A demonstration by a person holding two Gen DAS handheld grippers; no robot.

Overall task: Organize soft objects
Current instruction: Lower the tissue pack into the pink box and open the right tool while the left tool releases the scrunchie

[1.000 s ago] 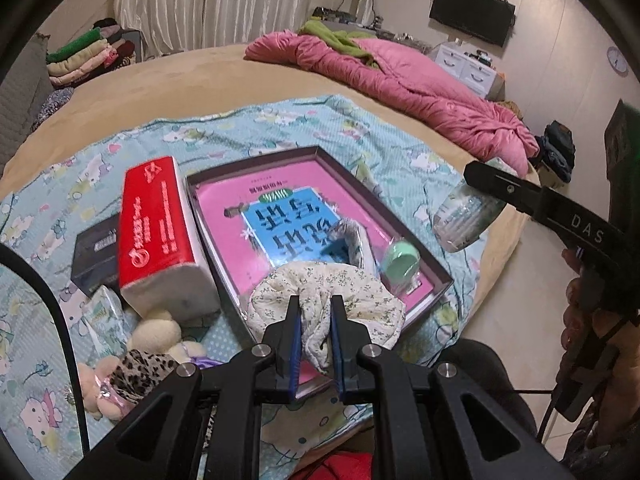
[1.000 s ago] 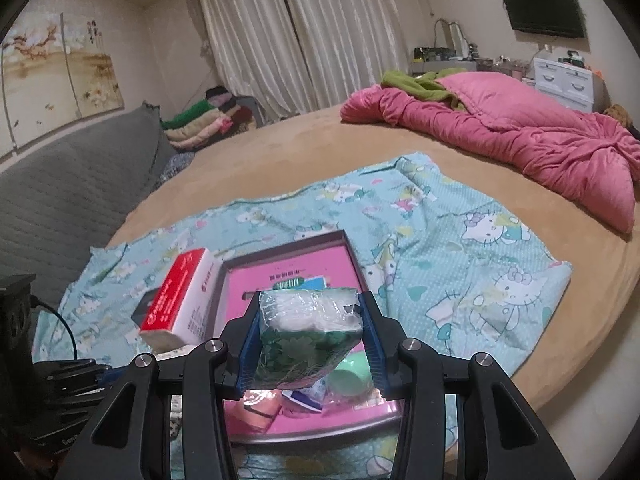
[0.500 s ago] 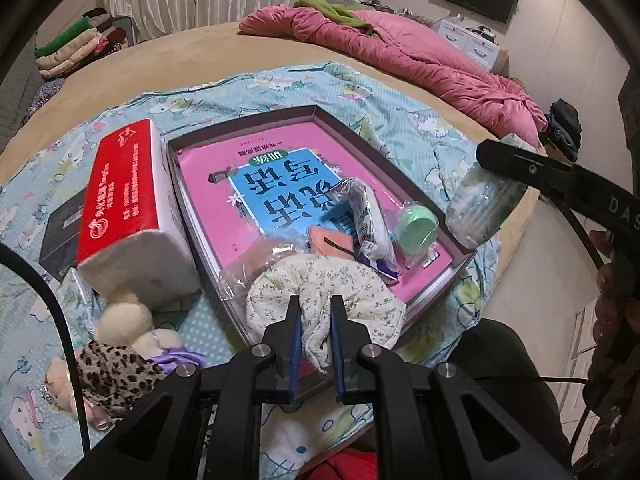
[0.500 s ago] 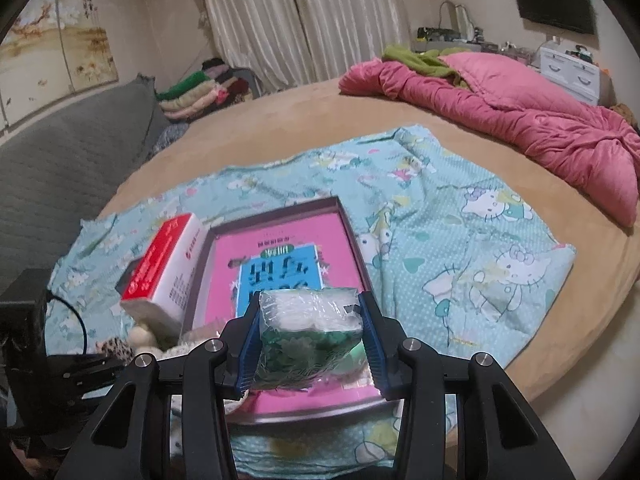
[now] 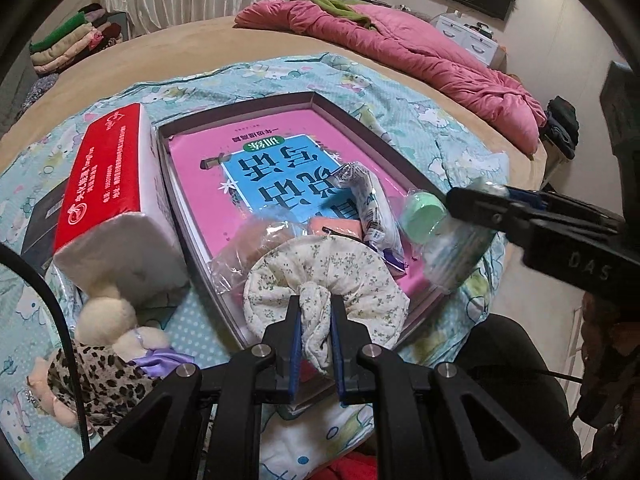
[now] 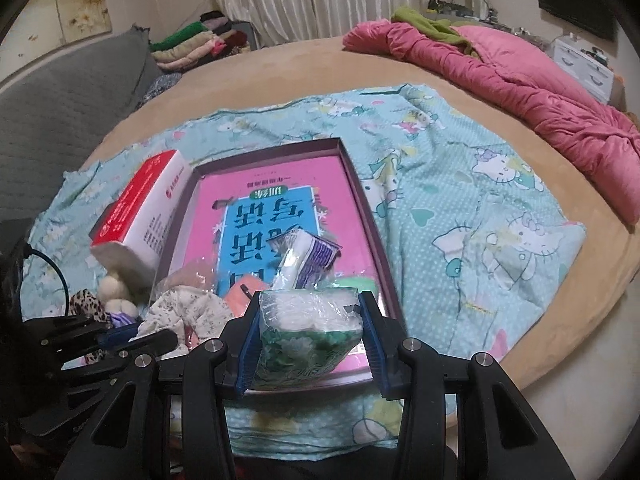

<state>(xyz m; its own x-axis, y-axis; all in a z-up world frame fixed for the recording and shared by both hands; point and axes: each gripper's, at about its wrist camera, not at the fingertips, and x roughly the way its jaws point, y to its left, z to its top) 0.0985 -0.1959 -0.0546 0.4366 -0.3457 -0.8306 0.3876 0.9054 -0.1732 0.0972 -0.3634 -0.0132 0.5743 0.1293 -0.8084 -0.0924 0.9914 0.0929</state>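
Note:
A dark-rimmed tray (image 5: pixel 404 162) with a pink book (image 5: pixel 224 176) in it lies on the bed; it also shows in the right wrist view (image 6: pixel 362 196). My left gripper (image 5: pixel 314 322) is shut on a white floral scrunchie (image 5: pixel 340 272) at the tray's near edge; the scrunchie also shows in the right wrist view (image 6: pixel 180 310). My right gripper (image 6: pixel 310 336) is shut on a green-and-white tissue pack (image 6: pixel 310 336) above the tray's near right corner. The pack also shows in the left wrist view (image 5: pixel 456 252). A mint cap (image 5: pixel 424 212), a wrapped packet (image 5: pixel 372 204) and an orange pad (image 5: pixel 336 226) lie in the tray.
A red-and-white tissue box (image 5: pixel 112 196) stands left of the tray, a dark box (image 5: pixel 44 216) beyond it. A plush toy with leopard cloth (image 5: pixel 104 344) lies at the near left. A pink quilt (image 5: pixel 416 48) is at the back. The bed edge is right.
Both grippers have moved forward and lower toward the tray with their loads. The tissue pack now hangs over the tray's near right corner, beside the mint cap.

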